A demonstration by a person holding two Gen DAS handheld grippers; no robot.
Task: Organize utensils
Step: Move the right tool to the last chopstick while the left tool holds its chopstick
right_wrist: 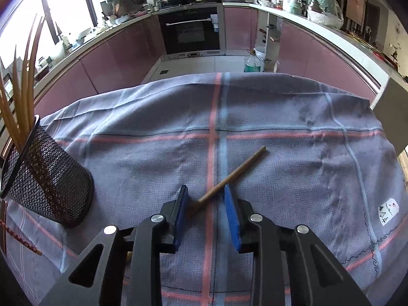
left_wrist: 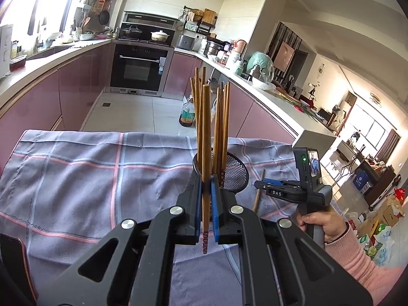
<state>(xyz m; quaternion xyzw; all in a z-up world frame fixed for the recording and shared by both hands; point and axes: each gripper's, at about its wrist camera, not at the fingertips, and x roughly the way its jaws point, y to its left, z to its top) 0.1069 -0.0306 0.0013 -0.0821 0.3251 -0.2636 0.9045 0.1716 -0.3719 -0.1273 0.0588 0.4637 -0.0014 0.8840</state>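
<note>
My left gripper (left_wrist: pixel 206 186) is shut on a brown chopstick (left_wrist: pixel 206 142) and holds it upright just in front of the black mesh holder (left_wrist: pixel 233 172), which has several chopsticks (left_wrist: pixel 221 117) standing in it. My right gripper (right_wrist: pixel 206 193) is open and low over the cloth, its blue pads (right_wrist: pixel 230 211) on either side of a chopstick (right_wrist: pixel 229 176) that lies slantwise on the cloth. The right gripper also shows in the left wrist view (left_wrist: pixel 265 185), right of the holder. The holder shows at the far left of the right wrist view (right_wrist: pixel 48 191).
A grey plaid cloth (right_wrist: pixel 280 117) covers the table. A patterned chopstick end (right_wrist: pixel 23 241) sticks out at the left below the holder. Beyond the table edge are the kitchen floor, an oil bottle (left_wrist: pixel 186 116), pink cabinets and an oven (left_wrist: pixel 139 70).
</note>
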